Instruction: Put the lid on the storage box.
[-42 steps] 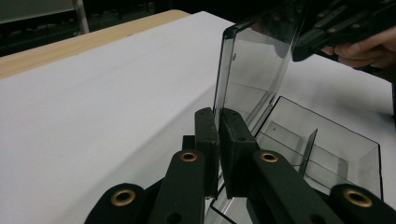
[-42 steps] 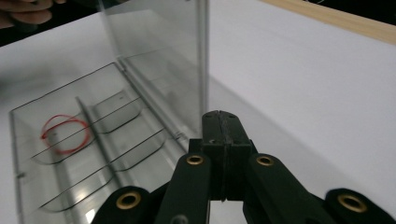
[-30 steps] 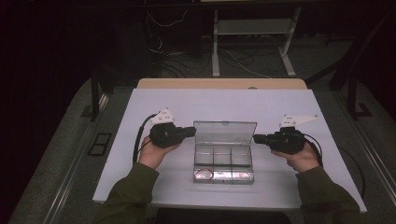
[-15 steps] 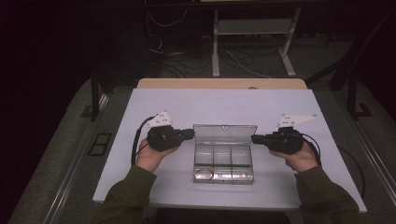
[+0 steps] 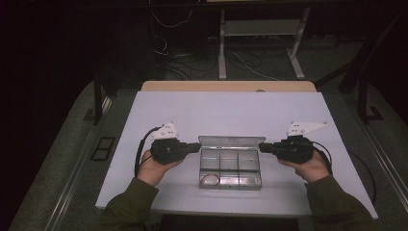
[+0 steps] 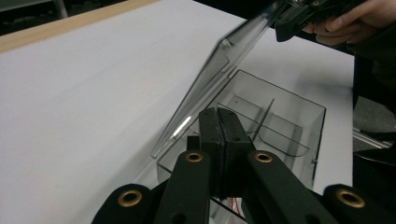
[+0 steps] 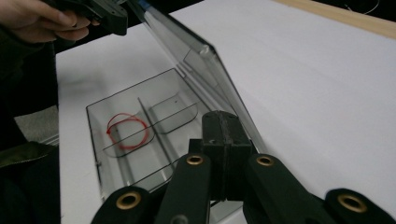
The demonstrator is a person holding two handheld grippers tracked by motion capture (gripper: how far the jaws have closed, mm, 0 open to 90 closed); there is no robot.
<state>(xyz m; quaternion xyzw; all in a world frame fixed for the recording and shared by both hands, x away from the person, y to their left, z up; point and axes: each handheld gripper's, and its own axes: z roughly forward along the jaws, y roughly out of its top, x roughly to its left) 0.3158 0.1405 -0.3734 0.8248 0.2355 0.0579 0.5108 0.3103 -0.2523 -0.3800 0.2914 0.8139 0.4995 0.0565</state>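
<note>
A clear plastic compartment box (image 5: 231, 186) lies at the table's near middle, and its hinged lid (image 5: 229, 141) stands up, tilted. A red rubber band (image 5: 209, 179) (image 7: 127, 130) lies in the near-left compartment. My left gripper (image 5: 196, 146) (image 6: 218, 114) is shut, and its tip is at the lid's left end. My right gripper (image 5: 262, 146) (image 7: 223, 119) is shut too, with its tip at the lid's right end. Nothing shows between either pair of jaws. The left gripper view has the lid (image 6: 210, 79) running up to the right gripper (image 6: 292, 21). The right gripper view has the lid (image 7: 196, 56) reaching the left gripper (image 7: 112, 16).
The box rests on a white tabletop (image 5: 231, 110) with a wooden strip (image 5: 226, 86) along its far edge. Beyond the table are floor cables (image 5: 183, 53) and a metal stand (image 5: 260, 29). A cable loop (image 5: 140, 154) trails from the left gripper.
The lid has swung up from leaning back to a steeper tilt. Both grippers have come slightly towards me, staying at the lid's ends.
</note>
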